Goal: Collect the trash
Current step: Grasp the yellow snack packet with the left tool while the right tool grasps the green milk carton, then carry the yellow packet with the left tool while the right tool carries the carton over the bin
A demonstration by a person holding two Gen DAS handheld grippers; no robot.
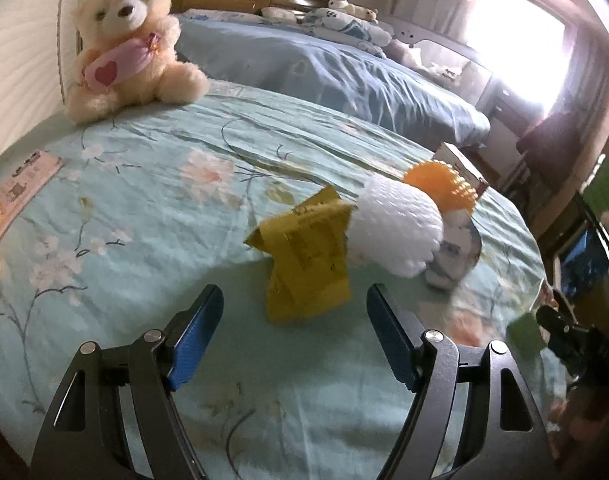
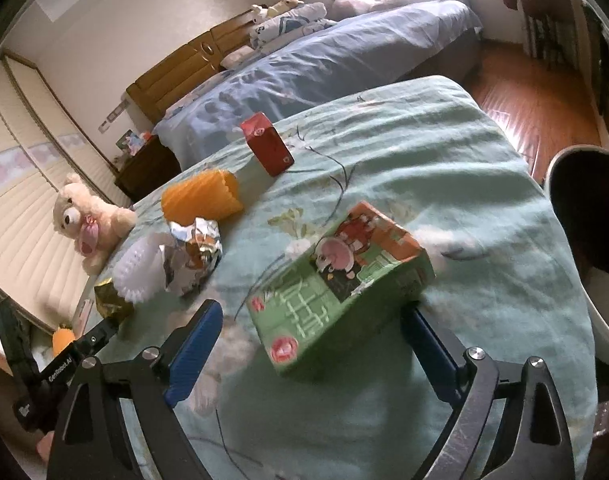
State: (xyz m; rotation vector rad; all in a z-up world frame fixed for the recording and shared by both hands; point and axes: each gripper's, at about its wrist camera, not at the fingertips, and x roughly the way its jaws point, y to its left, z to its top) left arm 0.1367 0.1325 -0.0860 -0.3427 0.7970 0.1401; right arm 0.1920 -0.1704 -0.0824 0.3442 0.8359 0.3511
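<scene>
Trash lies on a bed with a green floral sheet (image 1: 144,208). In the left wrist view a yellow wrapper (image 1: 310,260) lies just ahead of my open, empty left gripper (image 1: 294,300). Behind it are a white foam net (image 1: 396,232), an orange foam net (image 1: 440,186) and crumpled foil (image 1: 456,256). In the right wrist view a green carton (image 2: 340,288) lies between the fingers of my open right gripper (image 2: 312,316). A red box (image 2: 266,148), the orange net (image 2: 202,196), the foil (image 2: 194,256) and the white net (image 2: 138,268) lie beyond.
A teddy bear (image 1: 132,40) sits at the bed's far left corner. A pink card (image 1: 28,180) lies at the left edge. A dark bin with a white rim (image 2: 584,248) stands right of the bed. A second bed with blue bedding (image 2: 324,60) lies behind.
</scene>
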